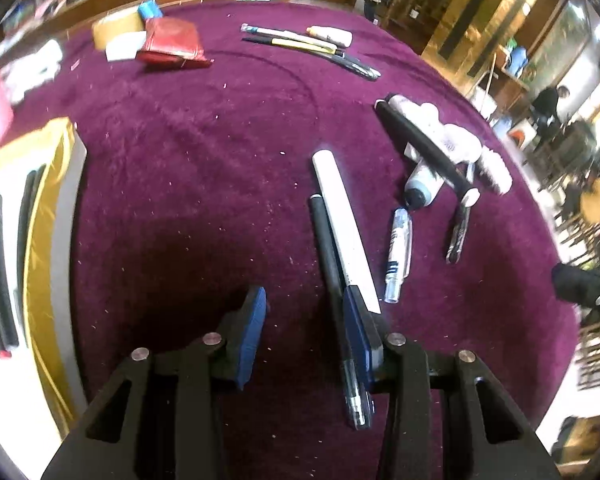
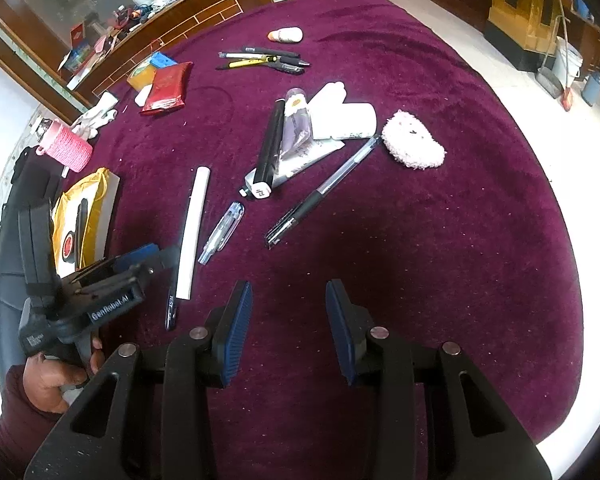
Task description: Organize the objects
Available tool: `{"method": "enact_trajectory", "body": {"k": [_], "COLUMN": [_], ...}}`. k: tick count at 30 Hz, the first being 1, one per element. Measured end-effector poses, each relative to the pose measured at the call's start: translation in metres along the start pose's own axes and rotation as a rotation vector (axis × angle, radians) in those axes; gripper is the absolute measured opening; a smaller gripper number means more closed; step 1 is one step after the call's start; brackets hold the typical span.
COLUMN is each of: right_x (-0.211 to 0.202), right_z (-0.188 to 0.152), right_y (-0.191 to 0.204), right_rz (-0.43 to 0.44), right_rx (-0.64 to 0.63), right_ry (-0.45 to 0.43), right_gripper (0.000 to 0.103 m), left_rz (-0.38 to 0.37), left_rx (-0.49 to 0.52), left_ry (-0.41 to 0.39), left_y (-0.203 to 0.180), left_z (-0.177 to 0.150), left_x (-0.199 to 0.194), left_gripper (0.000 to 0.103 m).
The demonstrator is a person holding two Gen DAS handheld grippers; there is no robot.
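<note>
Left tool (image 1: 302,320): jaws standing wide apart, low over the purple cloth of the counter (image 1: 188,152). Its right pad (image 1: 358,326) lies against a black pen (image 1: 332,284), which runs along the inner side of that pad; the left pad (image 1: 252,332) is well clear of the pen, so nothing is clamped. A white stick (image 1: 342,224) lies just beside the pen, parallel and touching it along part of its length. A small clear tube (image 1: 398,256) lies near the stick, on its far side from the pen.

Right tool (image 2: 288,328): jaws parted, holding nothing, hanging above bare cloth near the counter's near edge. In this view the left tool (image 2: 148,258) appears at the left, gripped by a hand (image 2: 56,380), its tip at the same pen (image 2: 172,300) and stick (image 2: 194,232). A yellow-lined box (image 2: 92,204) sits at the counter's left edge with a dark pen-like item inside.
</note>
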State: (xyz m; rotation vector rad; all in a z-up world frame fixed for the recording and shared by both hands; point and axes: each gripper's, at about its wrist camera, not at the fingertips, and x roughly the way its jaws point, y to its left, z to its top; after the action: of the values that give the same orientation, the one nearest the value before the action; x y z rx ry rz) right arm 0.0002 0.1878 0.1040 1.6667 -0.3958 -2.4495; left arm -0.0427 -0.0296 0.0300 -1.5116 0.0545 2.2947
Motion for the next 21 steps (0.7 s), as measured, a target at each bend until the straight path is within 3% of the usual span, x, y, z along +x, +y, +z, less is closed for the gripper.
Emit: {"method": "enact_trajectory", "body": {"k": [3, 5, 8, 10, 11, 15, 21], "right_x": [0.0, 0.001, 0.003, 0.004, 0.003, -0.001, 0.027], "right_z": [0.0, 0.001, 0.001, 0.001, 0.002, 0.016, 0.04], "right_y": [-0.004, -0.004, -0.002, 0.001, 0.003, 0.025, 0.08], "right_rz": [0.002, 0.005, 0.01, 0.013, 0.016, 0.054, 0.138], "right_rx": [0.015, 0.018, 0.01, -0.002, -0.01, -0.074, -0.192], "right_ry": [-0.001, 0.001, 0.005, 0.007, 0.007, -0.006, 0.039], "right_gripper": [0.036, 0.036, 0.036, 0.036, 0.036, 0.036, 0.036], "left_rz": [0.067, 0.151, 0.187, 0.143, 0.134, -0.034, -0.139], "left_rx": [0.047, 0.123, 0.156, 0.153, 0.149, -0.027, -0.179], "left_ry": [0.01, 0.01, -0.005, -0.002, 0.002, 0.001, -0.087], "left_y": [-0.012, -0.028, -0.036, -0.035, -0.033, -0.002, 0.032], "left_z": [0.003, 0.003, 0.002, 0.001, 0.0, -0.007, -0.034], "left_x": [0.004, 0.008, 0.009, 0.008, 0.007, -0.012, -0.057], "left_gripper": [0.037, 0.038, 0.037, 0.011, 0.006, 0.005, 0.005]}}
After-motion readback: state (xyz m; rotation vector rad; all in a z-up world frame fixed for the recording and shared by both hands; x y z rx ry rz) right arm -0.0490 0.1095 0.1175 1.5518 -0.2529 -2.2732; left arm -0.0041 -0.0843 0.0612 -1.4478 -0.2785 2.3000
